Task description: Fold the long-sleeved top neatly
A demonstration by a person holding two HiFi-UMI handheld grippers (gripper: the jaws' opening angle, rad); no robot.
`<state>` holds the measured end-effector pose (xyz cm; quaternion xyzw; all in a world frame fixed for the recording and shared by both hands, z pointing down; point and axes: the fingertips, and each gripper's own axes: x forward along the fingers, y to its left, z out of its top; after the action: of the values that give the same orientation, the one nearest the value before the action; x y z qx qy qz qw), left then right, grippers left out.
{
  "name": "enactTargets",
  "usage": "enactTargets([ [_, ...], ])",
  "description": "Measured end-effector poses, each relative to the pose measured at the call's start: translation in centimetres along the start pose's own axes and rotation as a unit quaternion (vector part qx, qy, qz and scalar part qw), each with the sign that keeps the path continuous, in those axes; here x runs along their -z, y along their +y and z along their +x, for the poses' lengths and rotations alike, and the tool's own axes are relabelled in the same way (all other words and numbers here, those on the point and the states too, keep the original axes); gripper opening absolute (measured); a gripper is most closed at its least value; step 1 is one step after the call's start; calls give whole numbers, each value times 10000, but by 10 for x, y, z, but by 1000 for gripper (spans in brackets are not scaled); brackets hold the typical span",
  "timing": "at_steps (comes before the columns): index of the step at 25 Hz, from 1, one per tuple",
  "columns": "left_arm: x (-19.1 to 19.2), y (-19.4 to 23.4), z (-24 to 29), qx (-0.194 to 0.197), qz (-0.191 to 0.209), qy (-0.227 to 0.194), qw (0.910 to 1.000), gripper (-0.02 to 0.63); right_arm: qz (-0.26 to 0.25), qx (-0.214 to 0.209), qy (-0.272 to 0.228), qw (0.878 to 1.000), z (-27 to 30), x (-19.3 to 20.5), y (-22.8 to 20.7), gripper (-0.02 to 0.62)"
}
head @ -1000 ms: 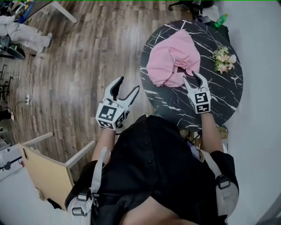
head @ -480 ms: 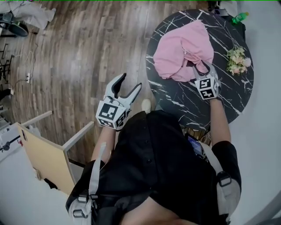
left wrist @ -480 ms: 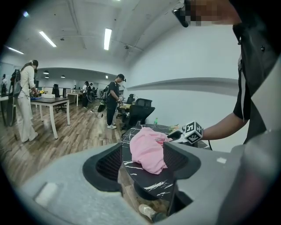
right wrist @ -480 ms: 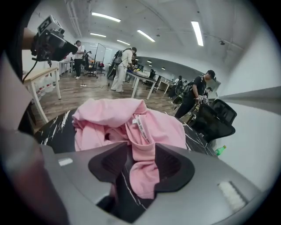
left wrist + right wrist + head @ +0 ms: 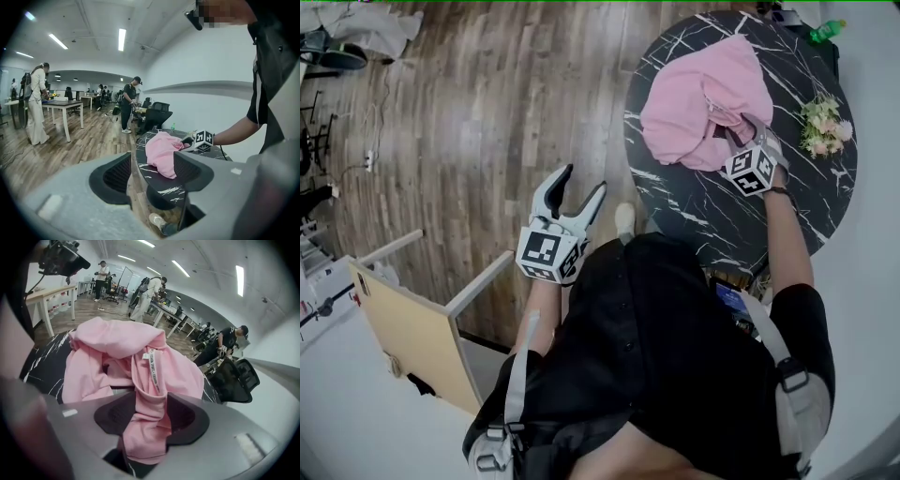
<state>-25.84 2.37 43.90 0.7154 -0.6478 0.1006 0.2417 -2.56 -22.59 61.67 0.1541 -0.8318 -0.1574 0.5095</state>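
— What is changed from a second ago?

— The right gripper (image 5: 742, 139) was held short of the pink long-sleeved top (image 5: 694, 94), over bare table. It is now sunk into the near edge of the heap and rolled, so that its marker cube is seen corner-on. The left gripper (image 5: 583, 180) is kept off the table, above the floor, and is found a little lower than before.

— How are the jaws set?

— On the left they are spread wide and nothing is held; only the distant table and top are seen through the gap. On the right they are set as wide as before, and a fold of the top, with a white neck label, is laid between them. No pinch on it is seen.

— And the top itself?

— It is left crumpled in a heap on the far half of the round black marble-patterned table (image 5: 703, 211), unmoved and not yet folded.

— What else is found on the surface?

— A small bunch of flowers (image 5: 825, 122) is laid near the right rim, apart from the top. A green bottle (image 5: 825, 31) is seen at the far rim; whether it stands on the table cannot be told.

— And the room?

— A wood plank floor (image 5: 487, 112) is laid throughout, and a tan board panel (image 5: 403, 337) is set at the person's left. In the left gripper view an open office is shown: white desks (image 5: 61, 105), a black office chair (image 5: 154, 112), ceiling light strips (image 5: 121, 40), and several standing people (image 5: 36, 103).
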Motion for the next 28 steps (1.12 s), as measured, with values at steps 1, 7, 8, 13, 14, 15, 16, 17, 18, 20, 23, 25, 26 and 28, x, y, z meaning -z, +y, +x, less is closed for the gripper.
enactTargets([
  [1, 2, 1, -2, -26, -20, 13, 10000, 293, -8, -11, -11, 10000, 1, -2, 1, 201],
  [7, 10, 3, -11, -99, -62, 38, 9999, 293, 173, 108, -96, 9997, 0, -14, 4, 70],
  [8, 11, 2, -12, -98, -65, 33, 9999, 293, 229, 113, -118, 9996, -2, -15, 5, 54],
  [13, 16, -4, -12, 23, -29, 63, 10000, 293, 638, 172, -343, 9972, -22, -26, 7, 37],
  [14, 16, -6, -10, 72, -14, 71, 9999, 293, 724, 212, -418, 9963, -29, -30, 6, 37],
  [15, 15, -8, -9, 127, 2, 76, 9999, 291, 797, 264, -496, 9952, -37, -33, 5, 37],
  [16, 14, -10, -7, 189, 20, 73, 9998, 287, 854, 323, -580, 9941, -46, -37, 3, 35],
  [17, 13, -13, -5, 260, 41, 64, 9996, 285, 897, 389, -670, 9930, -57, -42, 0, 35],
  [18, 12, -16, -2, 339, 65, 56, 9994, 285, 935, 455, -759, 9917, -67, -46, -3, 37],
  [20, 9, -24, 5, 520, 125, 51, 9986, 284, 1022, 573, -919, 9889, -88, -52, -6, 37],
  [23, 7, -39, 23, 857, 241, 86, 9960, 281, 1195, 696, -1163, 9835, -118, -61, -9, 37],
  [25, 6, -51, 42, 1132, 308, 141, 9930, 275, 1358, 772, -1289, 9793, -133, -63, -9, 37],
  [26, 6, -57, 52, 1275, 324, 172, 9912, 273, 1434, 811, -1324, 9774, -139, -62, -9, 37],
  [28, 4, -68, 75, 1533, 356, 249, 9872, 273, 1542, 882, -1350, 9748, -150, -60, -5, 37],
])
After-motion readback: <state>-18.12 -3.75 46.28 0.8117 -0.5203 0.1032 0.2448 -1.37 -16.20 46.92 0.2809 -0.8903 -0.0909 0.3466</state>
